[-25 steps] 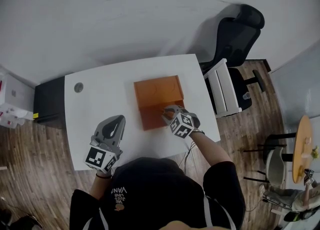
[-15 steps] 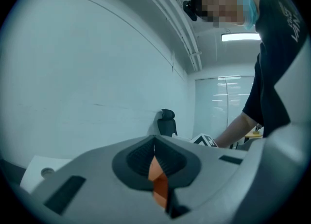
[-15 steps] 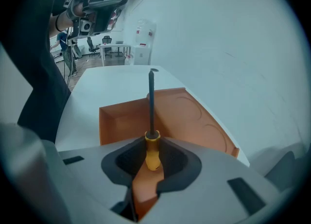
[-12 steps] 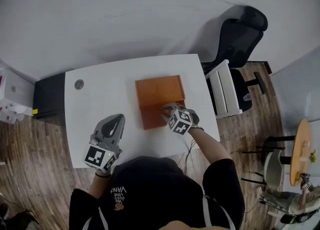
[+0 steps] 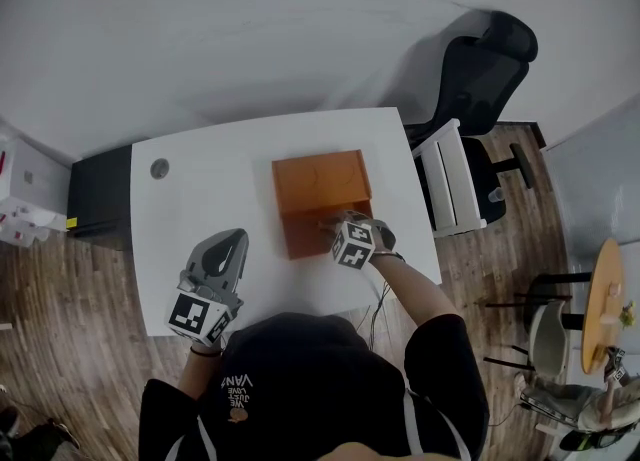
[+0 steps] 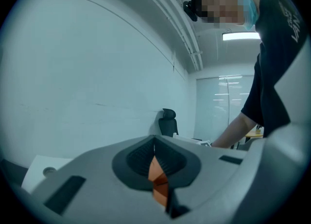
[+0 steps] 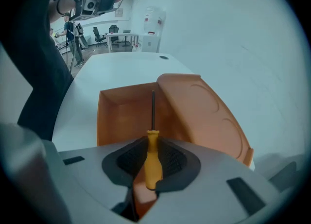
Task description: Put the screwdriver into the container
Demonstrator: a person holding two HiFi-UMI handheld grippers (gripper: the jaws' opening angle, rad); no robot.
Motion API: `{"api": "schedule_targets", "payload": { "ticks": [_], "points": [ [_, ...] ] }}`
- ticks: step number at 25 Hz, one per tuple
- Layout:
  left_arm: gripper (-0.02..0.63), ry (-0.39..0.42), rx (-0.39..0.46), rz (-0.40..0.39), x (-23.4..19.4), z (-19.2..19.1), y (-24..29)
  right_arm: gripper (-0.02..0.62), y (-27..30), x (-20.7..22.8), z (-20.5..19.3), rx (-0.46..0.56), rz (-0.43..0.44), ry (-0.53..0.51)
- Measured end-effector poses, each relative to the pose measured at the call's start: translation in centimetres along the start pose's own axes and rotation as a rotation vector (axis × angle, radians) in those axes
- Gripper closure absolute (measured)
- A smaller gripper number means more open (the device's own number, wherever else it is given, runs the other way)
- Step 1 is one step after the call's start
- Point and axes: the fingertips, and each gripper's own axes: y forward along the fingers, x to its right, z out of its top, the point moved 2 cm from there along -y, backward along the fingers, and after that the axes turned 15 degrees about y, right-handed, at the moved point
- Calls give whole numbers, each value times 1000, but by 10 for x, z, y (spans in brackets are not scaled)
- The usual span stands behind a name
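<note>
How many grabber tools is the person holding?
2. The left gripper is over the table's near left part, shut and empty. The right gripper is at the orange box, shut on the screwdriver. None looks hidden.

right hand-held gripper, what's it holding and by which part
The right hand-held gripper holds the screwdriver by its yellow handle, jaws closed on it, shaft pointing out over the orange container.
</note>
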Motion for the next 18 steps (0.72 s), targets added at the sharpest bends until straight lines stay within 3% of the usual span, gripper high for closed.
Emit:
{"api": "schedule_targets", "payload": {
  "ticks": [18],
  "points": [
    [591, -4, -5, -5, -3, -2, 3, 523, 11, 1, 0, -18, 16, 27]
  ]
}}
